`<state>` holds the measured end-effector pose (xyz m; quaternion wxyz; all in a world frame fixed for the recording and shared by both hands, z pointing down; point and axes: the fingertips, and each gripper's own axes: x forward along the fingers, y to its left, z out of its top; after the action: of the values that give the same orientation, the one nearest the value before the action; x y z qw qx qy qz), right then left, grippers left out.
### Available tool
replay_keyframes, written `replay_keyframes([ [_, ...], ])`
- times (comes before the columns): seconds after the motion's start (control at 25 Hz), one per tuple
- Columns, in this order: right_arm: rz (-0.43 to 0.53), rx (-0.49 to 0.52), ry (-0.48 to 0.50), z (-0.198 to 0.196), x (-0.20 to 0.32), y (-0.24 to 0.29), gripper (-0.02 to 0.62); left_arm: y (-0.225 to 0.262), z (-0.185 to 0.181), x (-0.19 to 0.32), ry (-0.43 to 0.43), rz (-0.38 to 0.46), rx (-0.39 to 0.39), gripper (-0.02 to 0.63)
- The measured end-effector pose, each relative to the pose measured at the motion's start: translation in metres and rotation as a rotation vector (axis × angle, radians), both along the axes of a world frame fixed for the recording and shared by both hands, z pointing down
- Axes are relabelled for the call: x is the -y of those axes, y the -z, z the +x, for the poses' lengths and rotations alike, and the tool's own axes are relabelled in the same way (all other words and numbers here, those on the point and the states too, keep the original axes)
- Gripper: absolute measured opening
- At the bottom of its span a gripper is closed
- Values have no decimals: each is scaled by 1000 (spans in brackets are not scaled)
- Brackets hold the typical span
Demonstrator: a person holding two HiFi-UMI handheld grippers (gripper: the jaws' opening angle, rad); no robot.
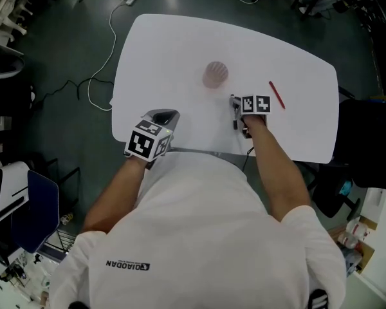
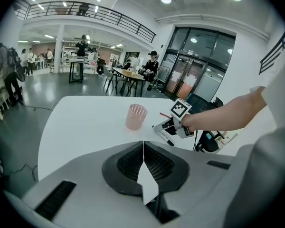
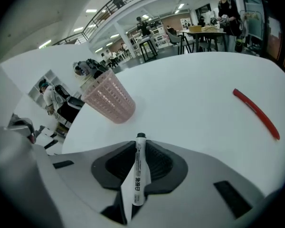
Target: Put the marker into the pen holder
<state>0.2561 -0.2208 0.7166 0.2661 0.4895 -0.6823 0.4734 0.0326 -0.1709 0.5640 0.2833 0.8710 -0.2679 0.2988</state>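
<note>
A white surface (image 1: 174, 50) carries few things. A red pen (image 1: 276, 94) lies flat at the far right, apart from everything else and to the right of the right hand-held gripper (image 1: 235, 110). A pink mesh pen holder (image 1: 215, 74) stands upright near the middle, on the far side of both grippers. Looking down into it, the head view shows only its own pink base. On the dark floor off the far left corner a white cable (image 1: 101, 50) trails. A blue chair (image 1: 42, 205) stands near left and a black chair (image 1: 367, 143) stands at the right edge of the surface. In the gripper views a large hall with tables and people lies beyond. The right hand-held gripper is clenched on the marker (image 3: 137, 175). The marker's white printed barrel runs along the line of the jaws, and its dark end pokes out just past their tips. That end points toward the pen holder's right side, and the pen holder stands a little farther off and to the left, with only bare white surface between. The marker is therefore still outside the holder. The left hand-held gripper (image 1: 162, 118) sits over the near left edge of the surface with its jaws pressed together on nothing. It is well apart from the pen holder and the red pen.
</note>
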Motion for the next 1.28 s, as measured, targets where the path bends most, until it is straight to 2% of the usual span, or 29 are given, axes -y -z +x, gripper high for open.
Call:
replay_keyframes([
  [0.12,98,82,-29,-2,1,27,86,3,0,5,8,6,-12,29],
  [0.36,333,120,-48,-10,10,99,86,8,-5,11,2,23,-16,29],
  [0.52,463,201,-101,-17,36,150,86,12,-8,15,21,31,-13,29],
  [0.64,541,226,-109,-24,61,177,86,14,-9,13,28,33,-11,29],
  [0.84,599,225,-74,-45,106,198,87,19,-18,8,52,35,-12,29],
  [1.08,675,88,14,-62,143,196,87,28,-31,3,103,49,-26,29],
  [1.28,647,51,-1,-58,153,171,87,27,-40,-3,146,40,-29,29],
])
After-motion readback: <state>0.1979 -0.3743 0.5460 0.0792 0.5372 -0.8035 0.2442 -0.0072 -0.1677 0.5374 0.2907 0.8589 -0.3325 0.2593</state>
